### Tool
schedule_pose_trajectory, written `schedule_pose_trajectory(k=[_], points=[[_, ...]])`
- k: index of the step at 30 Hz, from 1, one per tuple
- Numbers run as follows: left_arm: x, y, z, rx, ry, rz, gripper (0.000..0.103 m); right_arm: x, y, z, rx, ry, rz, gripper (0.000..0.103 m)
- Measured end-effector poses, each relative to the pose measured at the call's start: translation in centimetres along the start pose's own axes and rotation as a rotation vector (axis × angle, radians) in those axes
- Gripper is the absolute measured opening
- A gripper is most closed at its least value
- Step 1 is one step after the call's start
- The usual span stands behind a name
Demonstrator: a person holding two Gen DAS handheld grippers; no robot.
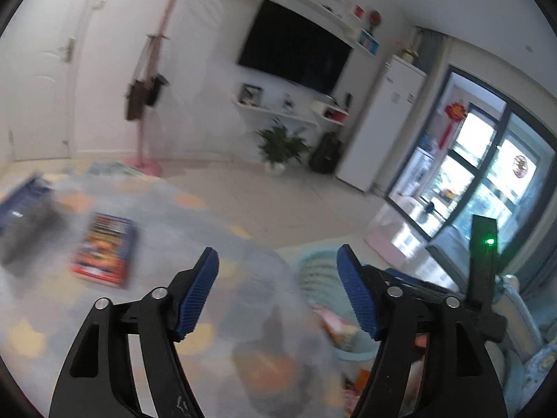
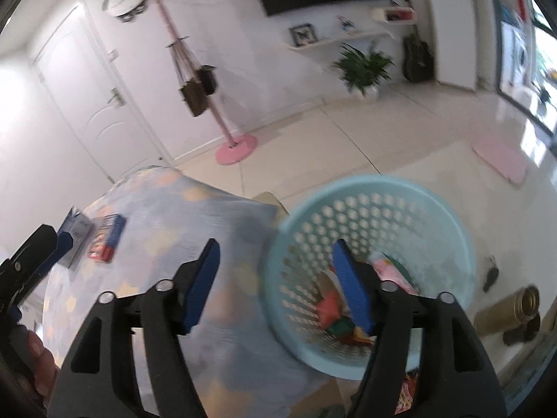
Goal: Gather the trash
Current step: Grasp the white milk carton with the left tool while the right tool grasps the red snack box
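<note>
My left gripper point(image 1: 278, 271) is open and empty above a table with a light blue patterned cloth point(image 1: 167, 244). A red and blue packet point(image 1: 104, 247) lies on the cloth to its left, also in the right wrist view point(image 2: 106, 238). My right gripper point(image 2: 275, 271) is open and empty over the table's right edge and a light blue perforated basket point(image 2: 379, 209). The basket holds several colourful wrappers point(image 2: 334, 313). It also shows blurred in the left wrist view point(image 1: 313, 271). The left gripper shows at the left edge of the right wrist view point(image 2: 31, 257).
A blue and white packet point(image 2: 76, 231) lies beside the red one. A brass-coloured flask point(image 2: 511, 310) and dark keys point(image 2: 491, 273) lie on the floor right of the basket. A pink coat stand point(image 2: 236, 146), a potted plant point(image 2: 362, 69) and a pink mat point(image 2: 501, 160) stand further off.
</note>
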State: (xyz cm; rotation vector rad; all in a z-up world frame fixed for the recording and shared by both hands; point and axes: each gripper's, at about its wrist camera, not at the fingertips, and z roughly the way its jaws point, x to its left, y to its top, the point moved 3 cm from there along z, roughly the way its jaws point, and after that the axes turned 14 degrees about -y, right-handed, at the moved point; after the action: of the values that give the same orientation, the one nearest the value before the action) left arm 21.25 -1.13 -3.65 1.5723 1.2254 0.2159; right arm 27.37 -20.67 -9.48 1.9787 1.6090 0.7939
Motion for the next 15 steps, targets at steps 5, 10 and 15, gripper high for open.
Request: schedule_pose_trajectory(k=[5, 10, 15], points=[[3.8, 1.4, -5.9, -0.083, 0.108, -0.005, 0.071, 5.8, 0.5, -0.9, -0.023, 0.061, -0.067, 0.073], [9.0, 2.2, -11.7, -0.159, 0.234, -0.069, 0.071, 12.8, -0.1, -1.1, -0.035, 0.122, -0.168, 0.082], [15.1, 2.3, -16.7, -0.221, 0.403, -0.160, 0.071, 19.8, -1.8, 0.1, 0.007, 0.169, -0.258, 0.082]])
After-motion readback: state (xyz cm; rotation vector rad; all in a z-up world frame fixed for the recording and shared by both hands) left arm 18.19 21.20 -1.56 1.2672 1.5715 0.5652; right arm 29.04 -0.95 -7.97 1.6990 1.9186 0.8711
